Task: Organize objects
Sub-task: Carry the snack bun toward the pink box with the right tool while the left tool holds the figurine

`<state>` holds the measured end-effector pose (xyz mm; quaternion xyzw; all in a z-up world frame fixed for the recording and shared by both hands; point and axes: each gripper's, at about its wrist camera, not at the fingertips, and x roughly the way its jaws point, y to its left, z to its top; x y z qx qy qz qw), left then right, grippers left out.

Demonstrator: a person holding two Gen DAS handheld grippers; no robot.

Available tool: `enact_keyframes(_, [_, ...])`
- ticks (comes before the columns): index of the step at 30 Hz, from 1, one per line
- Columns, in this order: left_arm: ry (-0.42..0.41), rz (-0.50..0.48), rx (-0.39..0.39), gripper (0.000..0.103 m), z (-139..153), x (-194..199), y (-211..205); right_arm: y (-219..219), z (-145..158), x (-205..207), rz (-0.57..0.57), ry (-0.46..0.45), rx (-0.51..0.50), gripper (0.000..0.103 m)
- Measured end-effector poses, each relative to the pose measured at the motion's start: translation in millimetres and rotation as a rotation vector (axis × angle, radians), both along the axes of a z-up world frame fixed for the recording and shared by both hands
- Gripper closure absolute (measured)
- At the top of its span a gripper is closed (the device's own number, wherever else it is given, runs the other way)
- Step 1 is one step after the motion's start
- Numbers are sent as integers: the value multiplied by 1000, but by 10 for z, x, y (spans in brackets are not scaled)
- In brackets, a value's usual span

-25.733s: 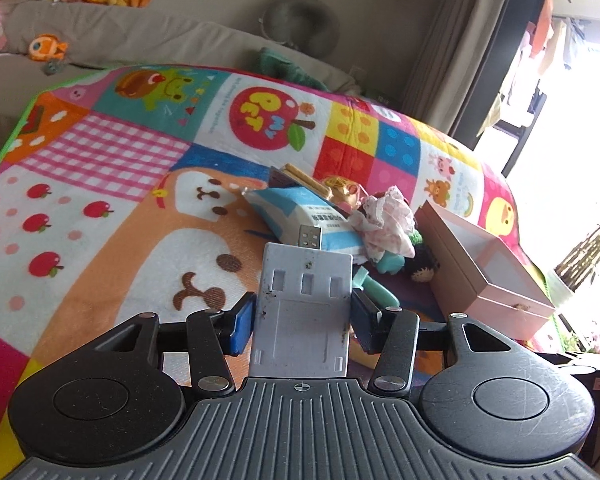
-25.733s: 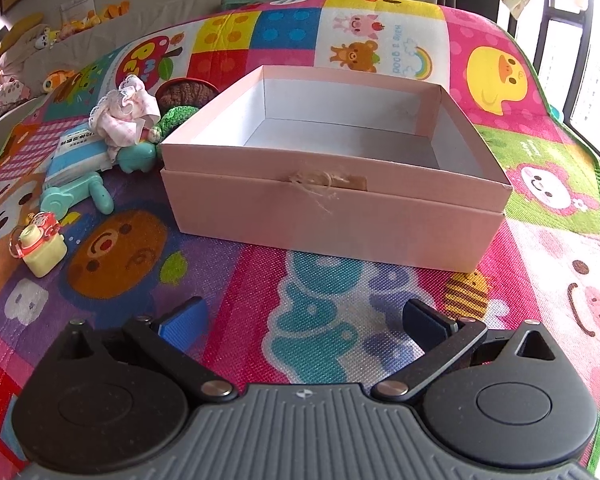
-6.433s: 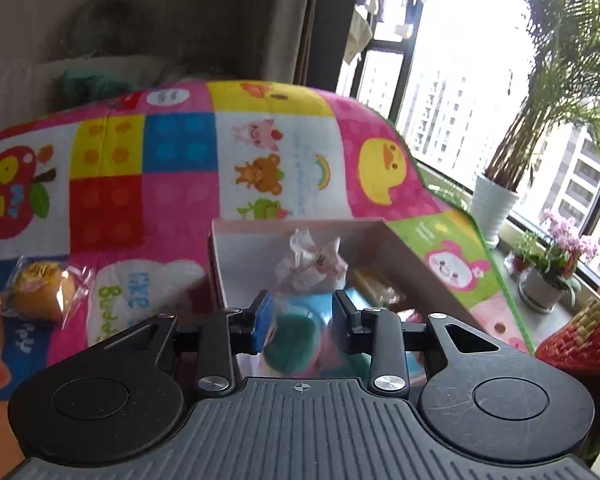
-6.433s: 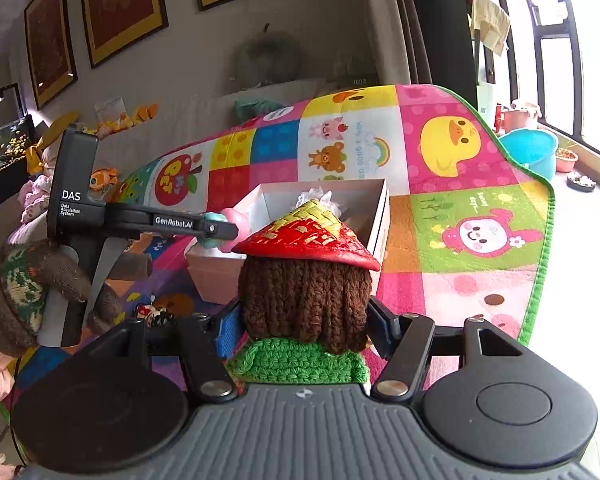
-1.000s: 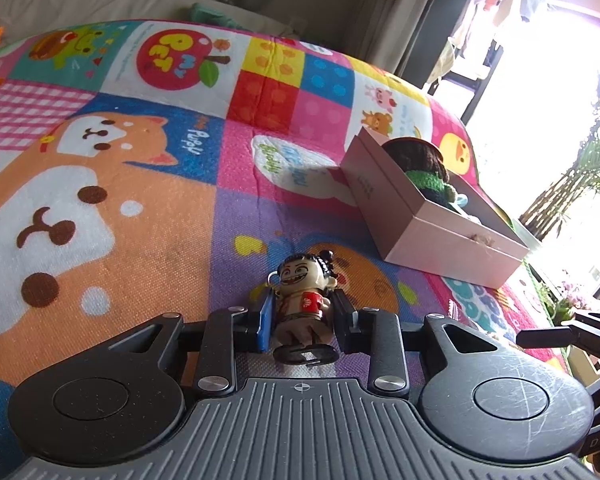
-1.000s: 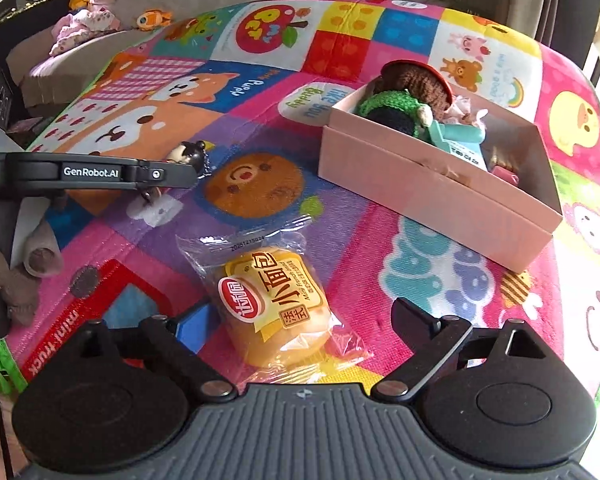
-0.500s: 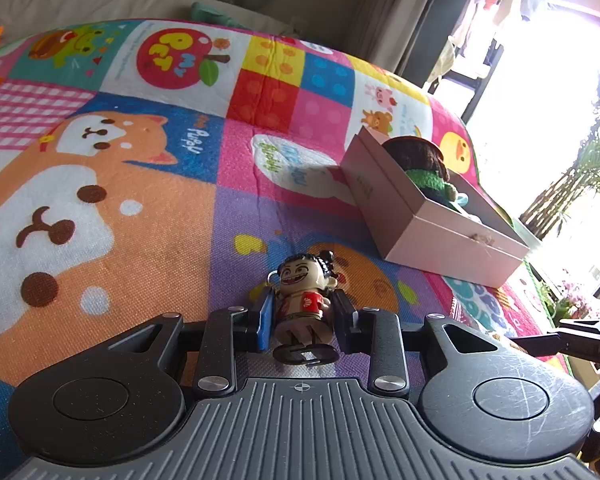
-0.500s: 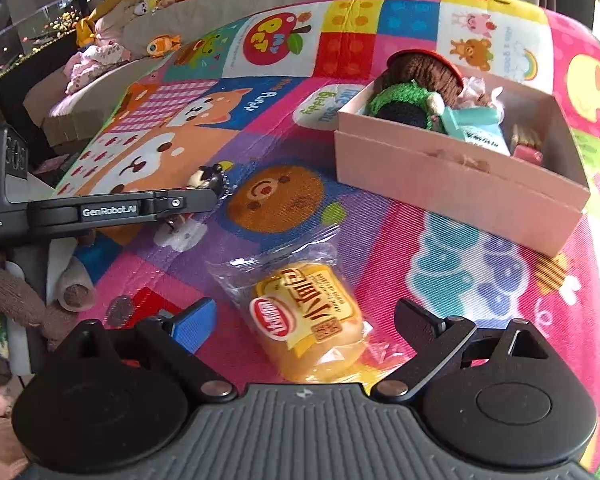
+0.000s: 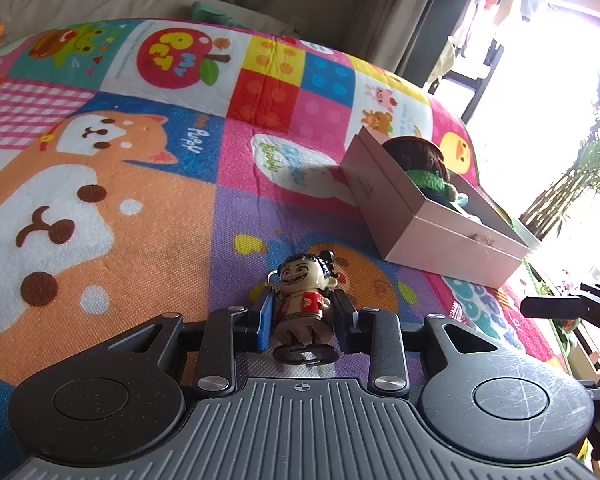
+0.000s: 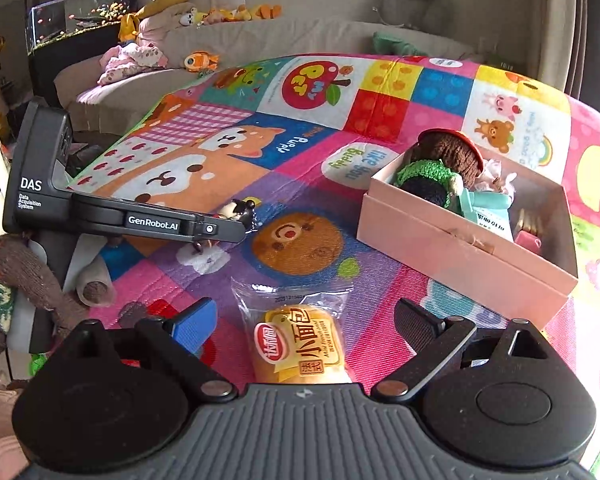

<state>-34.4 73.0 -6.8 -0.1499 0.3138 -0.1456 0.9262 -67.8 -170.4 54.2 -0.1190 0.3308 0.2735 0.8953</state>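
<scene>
My left gripper [image 9: 302, 314] is shut on a small toy figure keychain [image 9: 303, 300] with black hair and a red shirt, low over the play mat. It also shows in the right wrist view [image 10: 238, 210]. My right gripper [image 10: 304, 322] is open, its fingers either side of a wrapped yellow bun [image 10: 298, 344] lying on the mat. The pink box [image 9: 432, 216] stands ahead to the right, holding a knitted brown and green doll [image 10: 440, 168], a teal toy [image 10: 486, 200] and other items.
The colourful play mat [image 9: 140, 184] covers the surface. A beige sofa [image 10: 260, 40] with plush toys lies beyond it. A fish tank [image 10: 80, 16] stands at the far left. A window and plants [image 9: 580, 184] are at the right.
My right gripper has moved forward and lower, so the bun now sits between its open fingers. My left gripper stays shut on the figure, nearly still.
</scene>
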Motion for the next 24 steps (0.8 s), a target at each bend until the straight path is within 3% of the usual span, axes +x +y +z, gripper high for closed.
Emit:
enact_keyframes(2, [0, 0, 0, 69, -1, -1, 1, -2, -55, 61, 6, 1, -18, 7])
enact_keyframes(6, [0, -1, 12, 69, 1, -4, -8, 12, -224, 198, 17, 91, -5, 8])
enact_keyframes(7, [-1, -2, 20, 69, 7, -5, -14, 17, -247, 178, 33, 103, 1, 13])
enact_keyframes(10, [-3, -2, 47, 69, 22, -11, -49, 21, -288, 101, 50, 121, -11, 43])
enact_keyframes(11, [-4, -2, 55, 69, 26, -13, -61, -6, -287, 88, 33, 119, -11, 46])
enact_keyframes(15, [-8, -1, 91, 69, 45, -28, -104, -276, -205, 57, -37, 148, 86, 48])
enact_keyframes(22, [-5, -9, 211, 69, 106, -97, -295, -811, 32, -164, -154, 31, 203, 48])
enact_keyframes(24, [13, -50, 187, 70, 162, -119, -364, -956, 38, -217, -190, 5, 227, 48])
